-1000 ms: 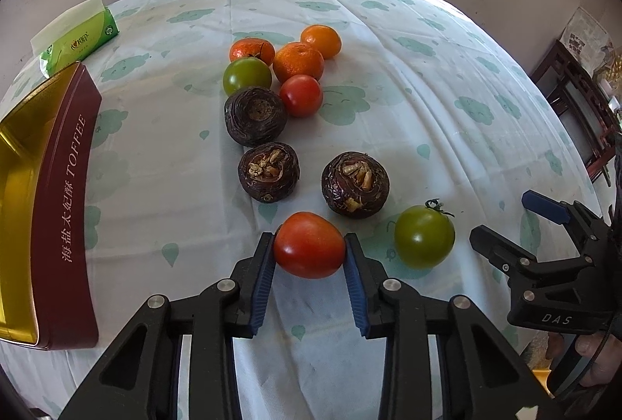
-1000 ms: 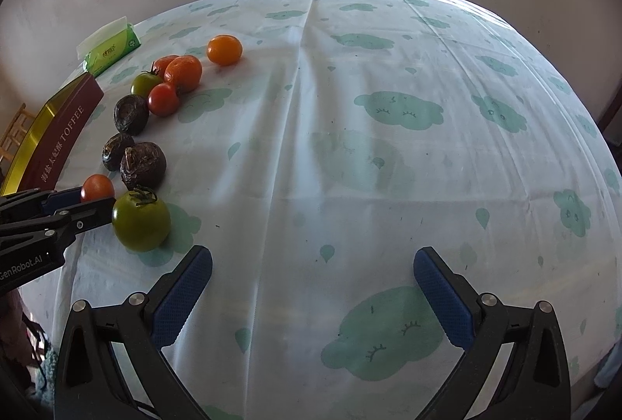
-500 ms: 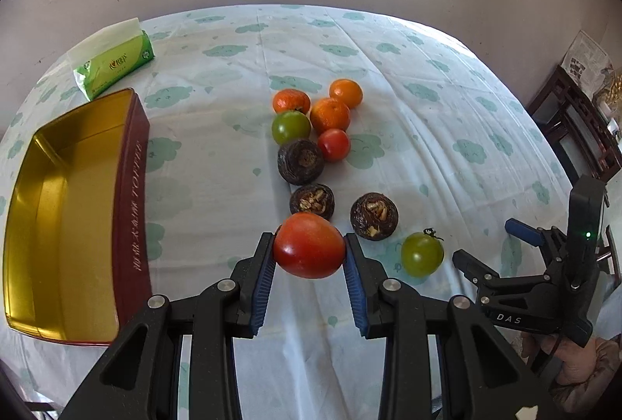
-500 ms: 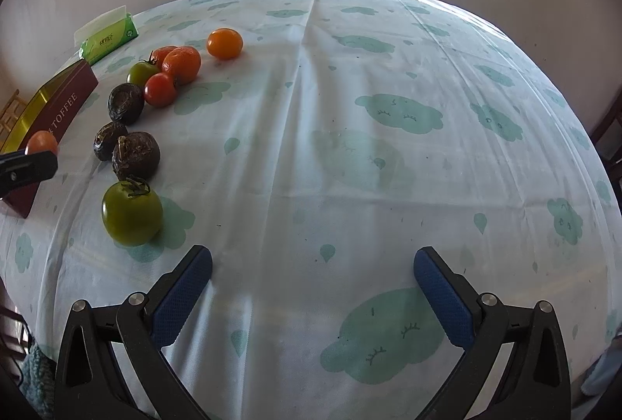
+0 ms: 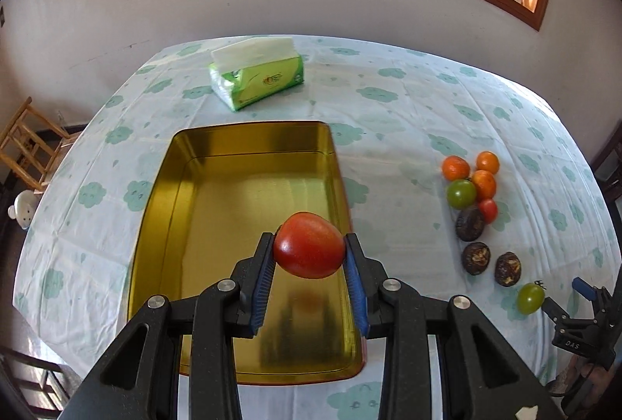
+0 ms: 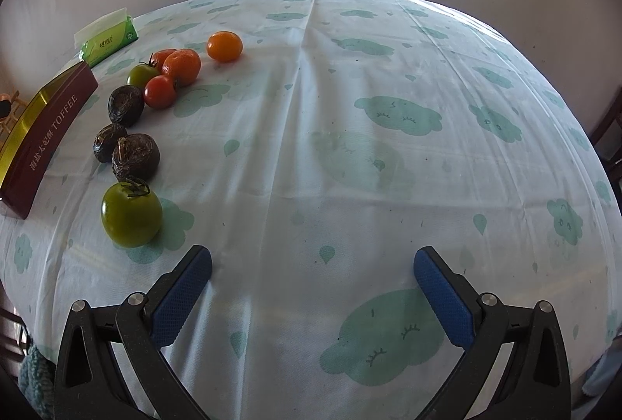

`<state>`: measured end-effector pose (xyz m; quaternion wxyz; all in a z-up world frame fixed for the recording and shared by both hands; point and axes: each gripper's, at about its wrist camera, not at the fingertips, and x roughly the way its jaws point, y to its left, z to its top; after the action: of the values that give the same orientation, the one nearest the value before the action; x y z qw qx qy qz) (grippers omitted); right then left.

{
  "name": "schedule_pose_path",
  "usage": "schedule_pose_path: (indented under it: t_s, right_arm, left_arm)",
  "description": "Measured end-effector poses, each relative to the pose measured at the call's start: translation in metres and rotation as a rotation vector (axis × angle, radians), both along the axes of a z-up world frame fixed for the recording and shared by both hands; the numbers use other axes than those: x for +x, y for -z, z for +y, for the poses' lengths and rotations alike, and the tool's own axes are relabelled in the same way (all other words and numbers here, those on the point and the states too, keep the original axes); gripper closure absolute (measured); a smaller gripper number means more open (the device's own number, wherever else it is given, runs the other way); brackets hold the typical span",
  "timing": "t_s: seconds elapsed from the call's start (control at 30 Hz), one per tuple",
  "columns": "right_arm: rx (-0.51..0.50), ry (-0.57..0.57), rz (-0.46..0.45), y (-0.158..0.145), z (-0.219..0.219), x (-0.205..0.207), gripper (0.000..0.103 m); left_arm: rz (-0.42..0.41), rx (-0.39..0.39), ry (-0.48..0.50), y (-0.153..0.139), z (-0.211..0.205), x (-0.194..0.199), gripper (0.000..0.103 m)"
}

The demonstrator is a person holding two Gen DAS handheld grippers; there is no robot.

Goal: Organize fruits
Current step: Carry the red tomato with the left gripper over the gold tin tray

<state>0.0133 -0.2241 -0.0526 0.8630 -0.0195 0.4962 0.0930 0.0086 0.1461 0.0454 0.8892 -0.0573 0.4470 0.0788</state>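
My left gripper is shut on a red tomato and holds it in the air above the near right part of the open gold tin. The remaining fruit lies on the cloth to the right of the tin: three oranges, a green tomato, a small red tomato, three dark wrinkled fruits and a second green tomato. My right gripper stands open over bare cloth, with that green tomato just to its left.
A green tissue pack lies beyond the tin near the table's far edge. A wooden chair stands off the table's left side. The tin's maroon wall marked TOFFEE runs along the left in the right wrist view.
My left gripper has lifted the red tomato off the cloth and carried it left, from beside the fruit to above the gold tin. The right gripper has stayed where it was.
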Motion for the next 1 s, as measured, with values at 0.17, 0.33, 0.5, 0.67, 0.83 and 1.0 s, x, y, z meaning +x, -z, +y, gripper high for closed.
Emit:
schedule_pose_path:
  t_s: [0.17,0.33,0.5,0.67,0.83,1.0]
  right_arm:
    - [-0.003,-0.002,0.014,0.0,0.0,0.001,0.0]
    - [-0.006,-0.003,0.023,-0.001,0.0,0.003,0.0]
    - [-0.007,0.005,0.024,-0.001,0.001,0.005,0.0]
    - [-0.008,0.008,0.028,0.0,0.001,0.005,0.0]
    - [-0.008,0.01,0.028,0.0,0.001,0.005,0.0]
    - [-0.007,0.011,0.027,0.0,0.001,0.005,0.0]
  left_arm:
    - [0.053,0.0,-0.093,0.019,0.043,-0.005,0.072]
    - [0.106,-0.003,-0.13,0.038,0.065,-0.013,0.072]
    - [0.132,-0.003,-0.13,0.049,0.069,-0.017,0.072]
    - [0.152,0.002,-0.124,0.057,0.069,-0.018,0.072]
    - [0.161,0.001,-0.127,0.061,0.069,-0.018,0.072]
    - [0.172,-0.003,-0.132,0.065,0.07,-0.018,0.072]
